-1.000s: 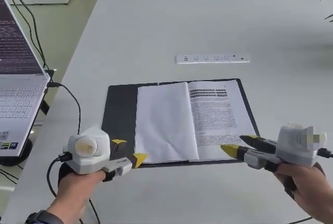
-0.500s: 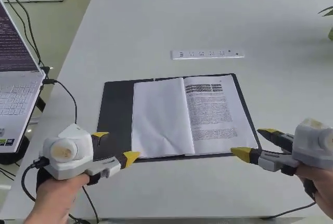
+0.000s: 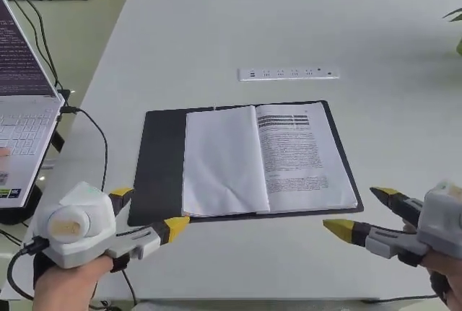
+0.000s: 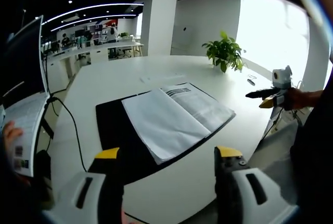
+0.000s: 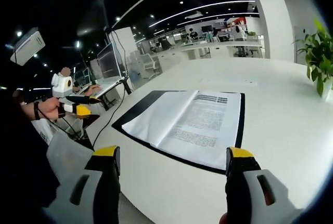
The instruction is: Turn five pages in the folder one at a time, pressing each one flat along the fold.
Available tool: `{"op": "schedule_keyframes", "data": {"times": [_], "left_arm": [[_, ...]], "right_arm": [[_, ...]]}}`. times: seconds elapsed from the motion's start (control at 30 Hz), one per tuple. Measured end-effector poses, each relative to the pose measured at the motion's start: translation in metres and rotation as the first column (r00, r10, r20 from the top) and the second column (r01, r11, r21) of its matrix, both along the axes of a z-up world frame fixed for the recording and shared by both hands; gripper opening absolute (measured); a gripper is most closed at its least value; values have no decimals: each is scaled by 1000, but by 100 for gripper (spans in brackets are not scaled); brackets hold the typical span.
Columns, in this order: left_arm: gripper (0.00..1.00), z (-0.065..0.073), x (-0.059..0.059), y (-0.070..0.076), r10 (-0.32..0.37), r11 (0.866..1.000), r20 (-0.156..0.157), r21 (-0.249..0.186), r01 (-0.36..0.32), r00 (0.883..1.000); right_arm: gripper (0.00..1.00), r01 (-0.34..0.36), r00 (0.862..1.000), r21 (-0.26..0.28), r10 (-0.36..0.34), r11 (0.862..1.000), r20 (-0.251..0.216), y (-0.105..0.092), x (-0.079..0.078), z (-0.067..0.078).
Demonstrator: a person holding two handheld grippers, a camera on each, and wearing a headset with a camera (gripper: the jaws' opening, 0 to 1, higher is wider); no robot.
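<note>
Lying open on the table [image 3: 216, 29], the folder [image 3: 162, 174] holds thin, limp pages that probably crease easily; take the printed page [image 3: 299, 159] by its near right corner. Left gripper [image 3: 149, 208] and right gripper [image 3: 361, 210] hover nearer, fingers [image 3: 175, 223] spread, empty.

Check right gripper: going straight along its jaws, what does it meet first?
Probably the printed right page of the folder: in the right gripper view it lies dead ahead between the open jaws of the right gripper. Its height over the table is unclear, so the contact point is uncertain.
</note>
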State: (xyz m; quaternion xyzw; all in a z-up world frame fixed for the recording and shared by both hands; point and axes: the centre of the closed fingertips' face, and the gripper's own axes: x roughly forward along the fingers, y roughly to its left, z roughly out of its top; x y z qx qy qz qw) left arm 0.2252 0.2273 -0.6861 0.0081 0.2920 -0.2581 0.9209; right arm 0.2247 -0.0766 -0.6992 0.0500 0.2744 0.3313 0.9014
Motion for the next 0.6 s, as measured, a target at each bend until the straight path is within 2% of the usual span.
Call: {"op": "schedule_keyframes", "data": {"times": [0.2,0.37,0.6], "left_arm": [[72,-7,-5,-3,20,1000,-23,-17,-20,1000],[71,-7,-3,-4,31,999,-21,-29,-32,999],[70,-5,1,-3,41,999,-16,-35,-42,999]], "right_arm": [[84,-9,1000,-27,9,1000,-14,1,-6,-5],[83,48,999,27,-48,998,-13,-6,-5,0],[81,83,996,39,-82,996,-21,-12,-7,0]]}}
